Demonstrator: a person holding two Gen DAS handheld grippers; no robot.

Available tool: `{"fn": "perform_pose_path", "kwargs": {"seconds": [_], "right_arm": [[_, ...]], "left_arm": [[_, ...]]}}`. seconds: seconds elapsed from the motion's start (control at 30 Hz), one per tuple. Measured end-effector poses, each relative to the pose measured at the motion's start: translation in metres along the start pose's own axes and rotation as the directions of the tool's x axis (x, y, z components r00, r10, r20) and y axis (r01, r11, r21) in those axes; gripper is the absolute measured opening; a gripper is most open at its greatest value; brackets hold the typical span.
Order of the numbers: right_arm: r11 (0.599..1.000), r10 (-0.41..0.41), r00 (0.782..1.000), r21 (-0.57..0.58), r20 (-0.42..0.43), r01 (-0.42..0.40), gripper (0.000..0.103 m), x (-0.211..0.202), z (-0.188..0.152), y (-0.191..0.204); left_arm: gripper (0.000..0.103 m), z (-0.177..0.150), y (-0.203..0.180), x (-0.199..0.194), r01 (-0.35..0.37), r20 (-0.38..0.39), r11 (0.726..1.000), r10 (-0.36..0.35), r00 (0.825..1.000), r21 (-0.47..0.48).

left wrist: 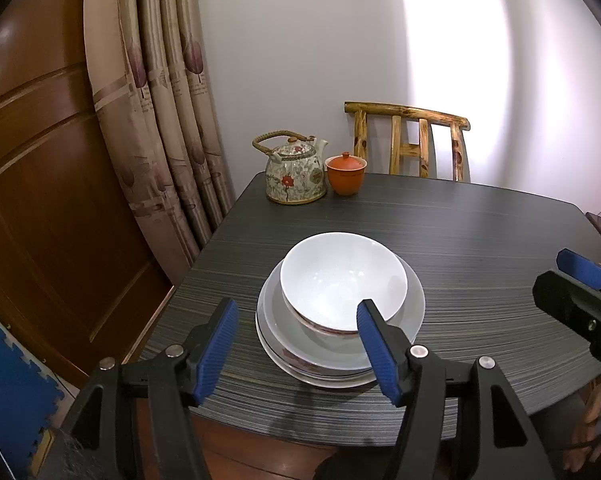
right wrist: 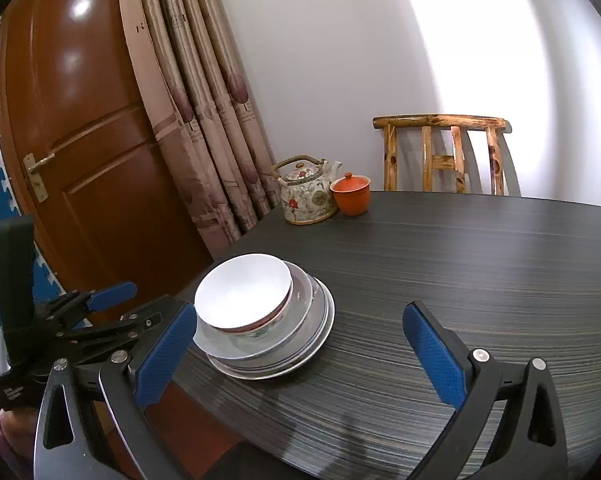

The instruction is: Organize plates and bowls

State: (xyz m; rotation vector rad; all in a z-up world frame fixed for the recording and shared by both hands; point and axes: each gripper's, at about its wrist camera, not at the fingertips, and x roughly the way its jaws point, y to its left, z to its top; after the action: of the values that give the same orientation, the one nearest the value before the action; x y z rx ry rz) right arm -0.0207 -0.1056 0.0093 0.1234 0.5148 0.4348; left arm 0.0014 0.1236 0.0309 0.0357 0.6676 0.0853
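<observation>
A white bowl [left wrist: 342, 280] sits on top of a stack of grey plates [left wrist: 414, 304] near the front left of the dark table [left wrist: 480, 240]. My left gripper [left wrist: 296, 330] is open and empty, its blue pads just short of the stack on the near side. My right gripper [right wrist: 300, 344] is open and empty, to the right of the stack. In the right wrist view the bowl [right wrist: 242, 290] and plates [right wrist: 320, 316] lie at left, with the left gripper [right wrist: 112, 304] beside them. The right gripper [left wrist: 580, 276] shows at the right edge of the left wrist view.
A floral teapot [left wrist: 294, 174] and an orange lidded cup [left wrist: 345, 174] stand at the table's far left corner. A wooden chair [left wrist: 410, 140] is behind the table. Curtains [left wrist: 168, 92] and a brown door [left wrist: 48, 184] are to the left.
</observation>
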Motion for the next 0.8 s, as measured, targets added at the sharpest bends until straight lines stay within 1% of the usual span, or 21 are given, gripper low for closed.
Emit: {"fn": "perform_pose_path", "kwargs": {"seconds": [0.17,0.8], "right_arm": [[1.0,0.001,1.0,0.011,-0.005,-0.001,0.103,0.0015,-0.0006,-0.0001],[1.0,0.01,1.0,0.02,-0.02,-0.009,0.103,0.0034,-0.0066,-0.0011]], "left_arm": [[0.067,-0.0003,0.0003,0.0026,0.002,-0.011,1.0,-0.002,1.0,-0.001],[0.067,-0.0024,0.0028,0.0093,-0.013,-0.027,1.0,0.012,1.0,-0.004]]}}
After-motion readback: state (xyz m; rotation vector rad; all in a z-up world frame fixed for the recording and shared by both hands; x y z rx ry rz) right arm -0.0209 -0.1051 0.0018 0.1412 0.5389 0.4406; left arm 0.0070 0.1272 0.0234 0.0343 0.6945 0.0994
